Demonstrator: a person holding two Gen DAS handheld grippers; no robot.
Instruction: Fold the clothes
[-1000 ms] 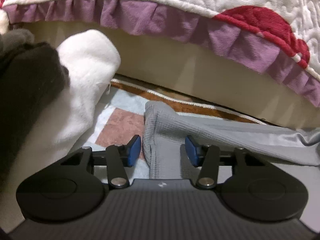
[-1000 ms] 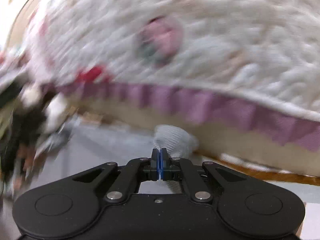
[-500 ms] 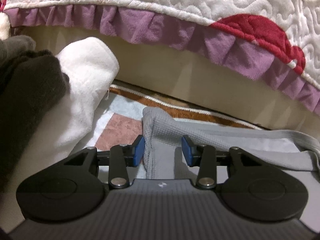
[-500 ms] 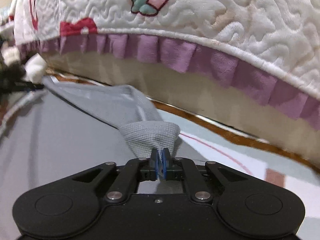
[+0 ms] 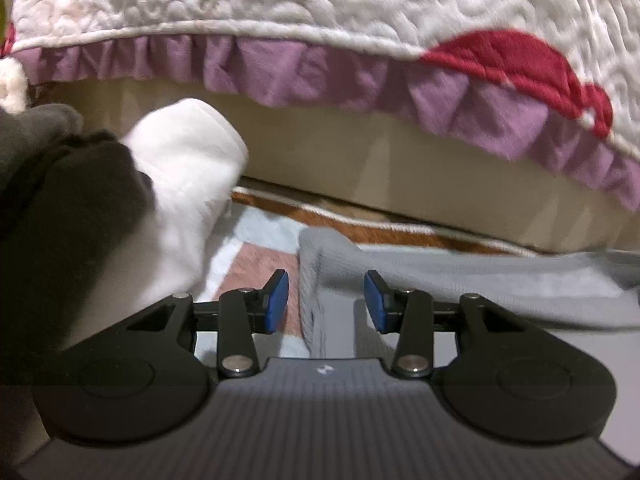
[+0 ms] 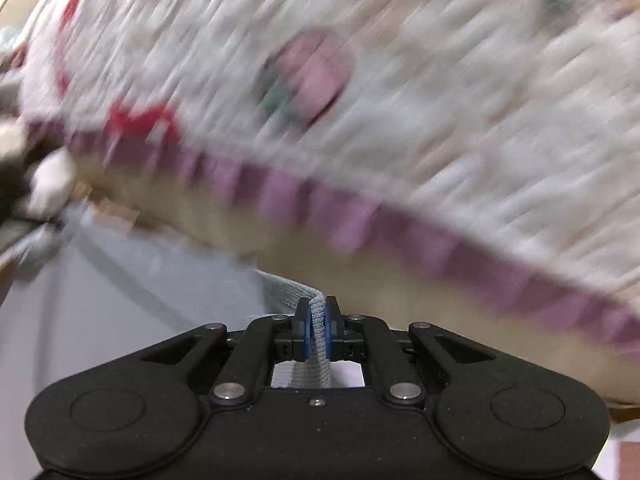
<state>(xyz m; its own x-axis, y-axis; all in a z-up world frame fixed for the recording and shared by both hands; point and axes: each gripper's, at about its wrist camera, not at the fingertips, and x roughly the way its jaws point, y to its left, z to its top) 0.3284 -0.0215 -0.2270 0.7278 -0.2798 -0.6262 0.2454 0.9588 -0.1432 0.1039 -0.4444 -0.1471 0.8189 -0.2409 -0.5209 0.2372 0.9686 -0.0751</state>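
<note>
our left claw [image 5: 326, 300] sits with its blue pads spread apart, nothing pinched; the corner of the grey garment [image 5: 460, 280] lies between the pads without being squeezed. our right claw [image 6: 317, 330] is clamped tight on a ribbed edge of the grey garment [image 6: 318, 320], cloth poking up between the blue pads. from the left claw the garment spreads flat to the right across the patterned rug [image 5: 260, 264] on the floor. left of that claw we see a white fleecy piece [image 5: 188, 184] with a dark brown piece [image 5: 68, 216] lying against it, both touching. beyond the rug stands the beige bed base [image 5: 360, 172], and over it hangs a white quilted bedspread [image 5: 400, 4] with red patches and a purple ruffle [image 5: 280, 68]. right wrist view is heavily motion-blurred; we make out the same bedspread [image 6: 400, 80] and ruffle only.
</note>
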